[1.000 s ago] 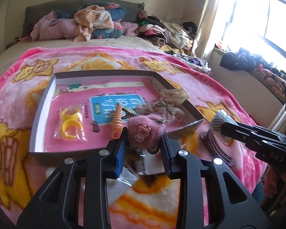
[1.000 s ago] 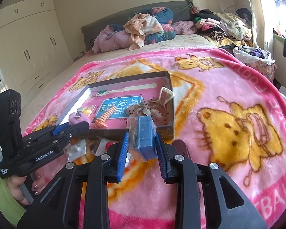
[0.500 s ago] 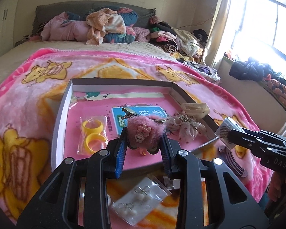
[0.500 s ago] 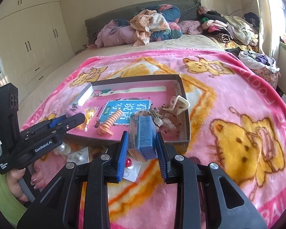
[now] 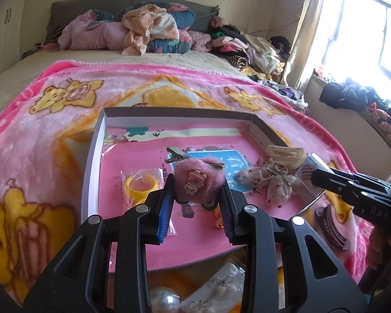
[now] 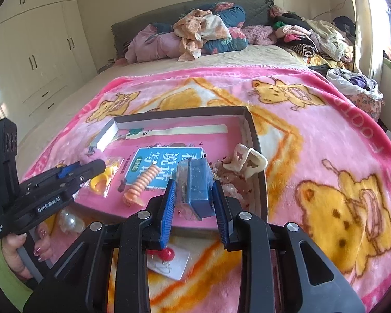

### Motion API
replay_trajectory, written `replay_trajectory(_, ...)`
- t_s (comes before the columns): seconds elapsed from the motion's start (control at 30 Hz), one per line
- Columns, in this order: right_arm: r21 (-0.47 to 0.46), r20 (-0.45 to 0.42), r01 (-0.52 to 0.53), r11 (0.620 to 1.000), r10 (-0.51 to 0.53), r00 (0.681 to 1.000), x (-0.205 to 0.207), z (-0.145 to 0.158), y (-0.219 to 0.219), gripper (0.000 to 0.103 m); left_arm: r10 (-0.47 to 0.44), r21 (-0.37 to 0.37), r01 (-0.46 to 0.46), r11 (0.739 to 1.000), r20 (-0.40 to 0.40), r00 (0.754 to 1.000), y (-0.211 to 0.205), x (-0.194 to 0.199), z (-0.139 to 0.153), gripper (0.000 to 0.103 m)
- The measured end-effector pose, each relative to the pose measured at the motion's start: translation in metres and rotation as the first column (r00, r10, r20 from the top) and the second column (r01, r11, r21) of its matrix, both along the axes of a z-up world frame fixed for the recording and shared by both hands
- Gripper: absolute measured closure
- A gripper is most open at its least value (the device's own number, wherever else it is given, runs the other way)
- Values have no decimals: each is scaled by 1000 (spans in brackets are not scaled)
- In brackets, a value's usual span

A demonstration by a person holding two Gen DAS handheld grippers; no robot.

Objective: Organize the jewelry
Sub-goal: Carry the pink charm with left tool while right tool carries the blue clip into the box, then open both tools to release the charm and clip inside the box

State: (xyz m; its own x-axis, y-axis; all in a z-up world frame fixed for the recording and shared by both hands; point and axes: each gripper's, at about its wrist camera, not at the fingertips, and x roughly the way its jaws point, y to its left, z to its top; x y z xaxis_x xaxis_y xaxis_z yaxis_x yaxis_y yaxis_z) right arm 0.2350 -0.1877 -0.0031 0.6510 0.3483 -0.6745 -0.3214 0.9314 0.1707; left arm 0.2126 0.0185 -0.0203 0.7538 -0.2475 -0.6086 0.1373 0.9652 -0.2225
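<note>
A shallow grey-walled tray (image 5: 91, 156) with a pink floor lies on the pink blanket; it also shows in the right wrist view (image 6: 258, 156). My left gripper (image 5: 196, 195) is shut on a fluffy pink hair clip (image 5: 199, 176) and holds it over the tray's near half. My right gripper (image 6: 194, 195) is shut on a small blue clear box (image 6: 195, 185), above the tray's near right corner. In the tray lie bagged yellow rings (image 5: 140, 185), an orange spiral tie (image 6: 140, 182), a cream claw clip (image 6: 247, 159) and a floral bow (image 5: 271, 180).
Earring cards (image 5: 216, 289) and a pearl (image 5: 166, 300) lie on the blanket before the tray. A red bead card (image 6: 166, 258) lies under the right gripper. A dark hair comb (image 5: 331, 227) lies right of the tray. Clothes are piled at the bed's head (image 6: 203, 31).
Both grippers have moved forward over the tray with their loads still held. The pink clip now hangs above the tray floor rather than its front wall.
</note>
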Motion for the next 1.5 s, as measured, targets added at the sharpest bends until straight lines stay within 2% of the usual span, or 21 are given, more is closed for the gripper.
replay_trajectory(0.27, -13, -18, 13, 1000, -13, 1000, 25, -8, 0, 75, -3, -6, 2, 1000, -28, 1000, 0, 10, -8, 79)
replay_trajectory(0.6, -23, -60, 28, 999, -30, 998, 60, -24, -2, 75, -68, 1, 69, 998, -50, 996, -15, 20, -12, 78)
replay_trajectory(1.0, 9, -75, 27, 1000, -27, 997, 65, -25, -8, 74, -83, 18, 85, 996, -70, 994, -24, 24, -18, 78)
replay_trajectory(1.1, 32, -72, 27, 999, -25, 997, 59, -22, -11, 60, -80, 21, 82, 996, -74, 994, -24, 24, -20, 78)
replay_trajectory(1.23, 25, -48, 26, 999, -25, 999, 50, -15, -11, 55, -76, 20, 78, 997, -80, 994, -25, 24, -21, 78)
replay_trajectory(1.33, 5, -21, 37, 999, -36, 999, 43, -11, -11, 43, -74, 27, 76, 997, -79, 994, -25, 25, -22, 77)
replay_trajectory(1.43, 11, -22, 46, 999, -45, 999, 40, -10, -14, 38, -64, 26, 66, 997, -80, 995, -23, 24, -22, 72)
replay_trajectory(1.5, 10, -19, 56, 998, -56, 998, 38, -10, -16, 34, -56, 22, 58, 998, -79, 995, -22, 23, -21, 63)
